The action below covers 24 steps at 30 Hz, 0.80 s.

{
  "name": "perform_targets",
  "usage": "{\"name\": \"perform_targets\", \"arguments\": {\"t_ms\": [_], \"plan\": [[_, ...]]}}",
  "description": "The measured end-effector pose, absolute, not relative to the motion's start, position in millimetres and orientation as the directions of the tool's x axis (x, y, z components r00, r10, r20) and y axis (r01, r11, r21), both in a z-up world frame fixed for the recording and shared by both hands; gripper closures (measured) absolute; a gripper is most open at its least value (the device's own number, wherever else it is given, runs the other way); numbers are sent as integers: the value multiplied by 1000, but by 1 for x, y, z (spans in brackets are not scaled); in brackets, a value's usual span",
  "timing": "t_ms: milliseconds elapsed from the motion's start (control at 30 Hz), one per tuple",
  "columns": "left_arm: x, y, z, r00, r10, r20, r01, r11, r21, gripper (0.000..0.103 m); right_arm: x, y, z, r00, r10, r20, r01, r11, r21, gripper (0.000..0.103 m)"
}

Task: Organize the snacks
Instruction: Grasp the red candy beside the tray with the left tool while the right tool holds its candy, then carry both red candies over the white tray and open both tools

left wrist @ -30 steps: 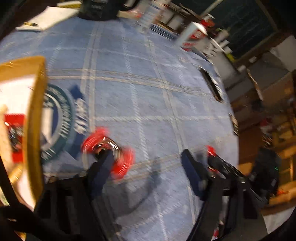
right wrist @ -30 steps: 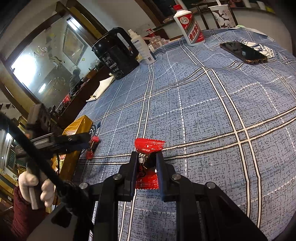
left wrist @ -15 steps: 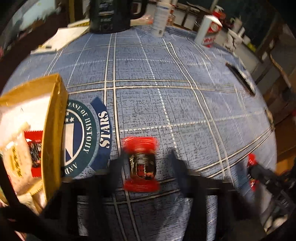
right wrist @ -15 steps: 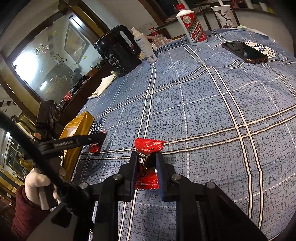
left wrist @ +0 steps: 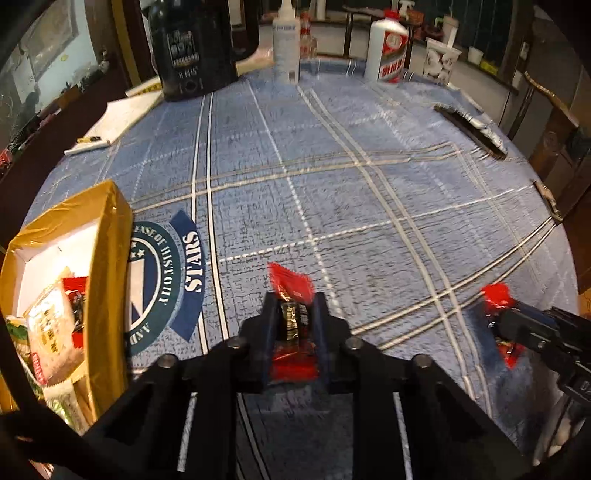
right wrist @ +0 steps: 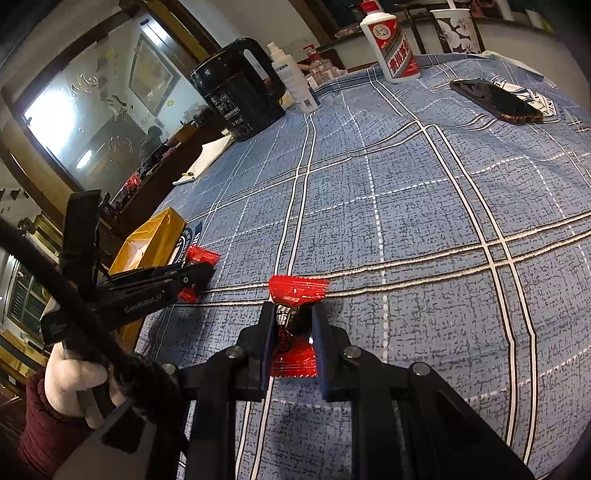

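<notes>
My left gripper [left wrist: 293, 314] is shut on a red and black candy [left wrist: 291, 295] just above the blue checked tablecloth, right of the gold snack box [left wrist: 110, 236]. The box holds several snack packets [left wrist: 55, 325]. My right gripper [right wrist: 293, 325] is shut on a second red and black candy [right wrist: 295, 295] over the cloth. The right wrist view shows the left gripper [right wrist: 201, 275] with its candy [right wrist: 199, 254] beside the gold box [right wrist: 162, 229]. The left wrist view shows the right gripper [left wrist: 498, 317] with its candy [left wrist: 496, 295] at the right.
A black kettle [right wrist: 240, 99], a white spray bottle [right wrist: 291, 81], a white liquor bottle [right wrist: 391, 40] and a paper cup [right wrist: 458, 26] stand at the table's far side. A phone [right wrist: 495, 99] lies at the right. A notepad [left wrist: 118, 118] lies at the left.
My left gripper swung over the candy lying on the cloth and closed on it. My right gripper kept its candy and stayed almost still.
</notes>
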<state>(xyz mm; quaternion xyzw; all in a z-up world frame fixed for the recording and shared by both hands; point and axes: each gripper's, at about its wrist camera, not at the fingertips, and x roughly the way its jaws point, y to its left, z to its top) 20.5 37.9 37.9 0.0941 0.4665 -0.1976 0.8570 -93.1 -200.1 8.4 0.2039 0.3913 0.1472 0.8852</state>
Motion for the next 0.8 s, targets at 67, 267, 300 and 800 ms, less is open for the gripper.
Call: {"name": "perform_targets", "arguments": {"t_ms": [67, 267, 300, 800], "plan": [[12, 45, 46, 492, -285, -823, 423, 904, -61, 86, -97, -198, 11, 653, 418, -632, -105, 876, 471, 85], [-19, 66, 66, 534, -333, -777, 412, 905, -105, 86, -105, -185, 18, 654, 416, -631, -125, 883, 452, 85], [-23, 69, 69, 536, -342, -772, 408, 905, -118, 86, -106, -183, 20, 654, 419, -630, -129, 882, 453, 85], [-113, 218, 115, 756, -265, -599, 118, 955, -273, 86, -136, -84, 61, 620, 502, -602, -341, 864, 370, 85]]}}
